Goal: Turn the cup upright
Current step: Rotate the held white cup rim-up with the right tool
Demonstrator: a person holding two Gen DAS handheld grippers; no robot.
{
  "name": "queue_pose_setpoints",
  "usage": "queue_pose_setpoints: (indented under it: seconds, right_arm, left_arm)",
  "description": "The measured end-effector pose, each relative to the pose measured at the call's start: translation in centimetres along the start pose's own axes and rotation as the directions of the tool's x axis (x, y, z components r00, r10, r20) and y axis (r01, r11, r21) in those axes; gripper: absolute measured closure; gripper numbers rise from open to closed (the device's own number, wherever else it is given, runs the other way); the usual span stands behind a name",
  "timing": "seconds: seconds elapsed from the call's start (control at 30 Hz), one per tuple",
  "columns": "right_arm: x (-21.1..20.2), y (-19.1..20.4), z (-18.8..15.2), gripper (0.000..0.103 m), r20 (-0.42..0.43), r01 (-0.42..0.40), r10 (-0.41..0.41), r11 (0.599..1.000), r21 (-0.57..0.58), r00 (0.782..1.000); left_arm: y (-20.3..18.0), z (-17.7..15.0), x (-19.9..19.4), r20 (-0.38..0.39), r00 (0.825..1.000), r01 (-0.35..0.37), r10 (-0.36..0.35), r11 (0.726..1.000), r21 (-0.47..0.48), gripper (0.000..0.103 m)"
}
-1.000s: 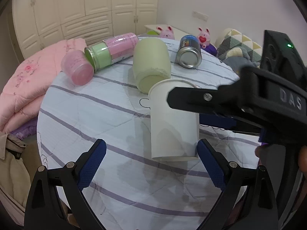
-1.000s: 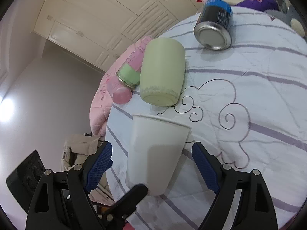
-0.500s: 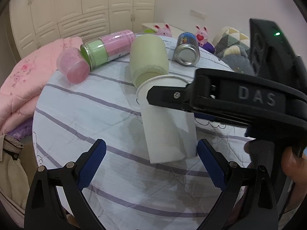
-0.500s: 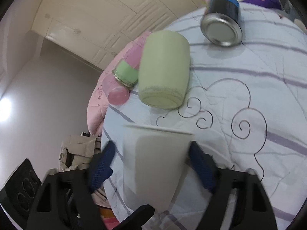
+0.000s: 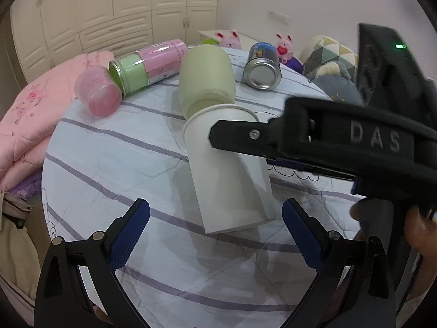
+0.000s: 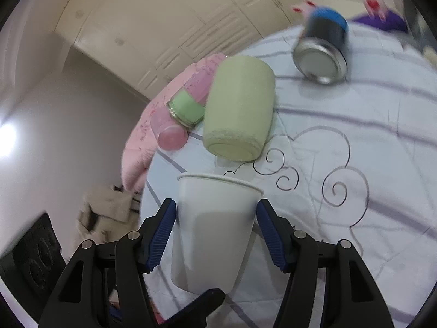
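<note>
While right fingers [image 6: 215, 235] clamp one white cup [image 6: 211, 232], left fingers [image 5: 215, 235] spread, two jars.

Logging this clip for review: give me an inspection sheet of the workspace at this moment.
Surface: round table under a white cloth with purple stripes.
Job's things: white paper cup, rim up, tilted.
Clutter: green cup, pink cup, pink-and-green jar and metal can, all lying on their sides.
Grippers: right gripper has its pads against the paper cup's sides; left gripper open, near the cup's base, holding nothing.
Cables: nothing seen.
Surroundings: pink quilt, cream cabinets, plush rabbits, cushions.
</note>
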State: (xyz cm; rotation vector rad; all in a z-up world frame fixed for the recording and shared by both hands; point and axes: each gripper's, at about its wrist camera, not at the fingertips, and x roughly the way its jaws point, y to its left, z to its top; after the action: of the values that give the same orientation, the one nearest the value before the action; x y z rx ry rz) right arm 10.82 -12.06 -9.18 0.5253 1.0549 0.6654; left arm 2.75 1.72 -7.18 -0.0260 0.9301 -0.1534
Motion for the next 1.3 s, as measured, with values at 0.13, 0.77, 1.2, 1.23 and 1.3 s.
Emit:
queue_pose_setpoints:
  seconds: [0.13, 0.77, 1.2, 1.23, 1.3]
  right_arm:
    - [0.9, -0.3, 0.2, 0.027, -0.027, -0.017, 0.018, 0.999, 0.037, 0.999]
    - [-1.4, 2.2, -0.5, 0.035, 0.072, 0.127, -0.116, 0.974, -0.186, 0.991]
    - [-3.5, 3.5, -0.7, 0.035, 0.244, 0.331, -0.265, 0.899, -0.287, 0.933]
    - [-3.7, 3.4, -0.7, 0.035, 0.253, 0.339, -0.270, 0.895, -0.290, 0.929]
    - [-3.8, 3.3, -0.7, 0.035, 0.262, 0.358, -0.286, 0.887, -0.291, 0.922]
  left_arm:
    - [0.2, -0.1, 0.1, -0.005, 1.000, -0.007, 0.007, 1.000, -0.003, 0.004]
    - [-0.7, -0.1, 0.7, -0.017, 1.000, 0.011, -0.011, 1.000, -0.001, 0.002]
    - [-1.5, 0.7, 1.8, -0.010, 1.000, 0.018, -0.019, 0.999, -0.048, 0.001]
    - [-1.6, 0.7, 1.7, -0.004, 1.000, 0.023, -0.024, 0.998, -0.053, 0.001]
    - [-1.6, 0.6, 1.5, 0.010, 1.000, 0.029, -0.029, 0.998, -0.053, 0.001]
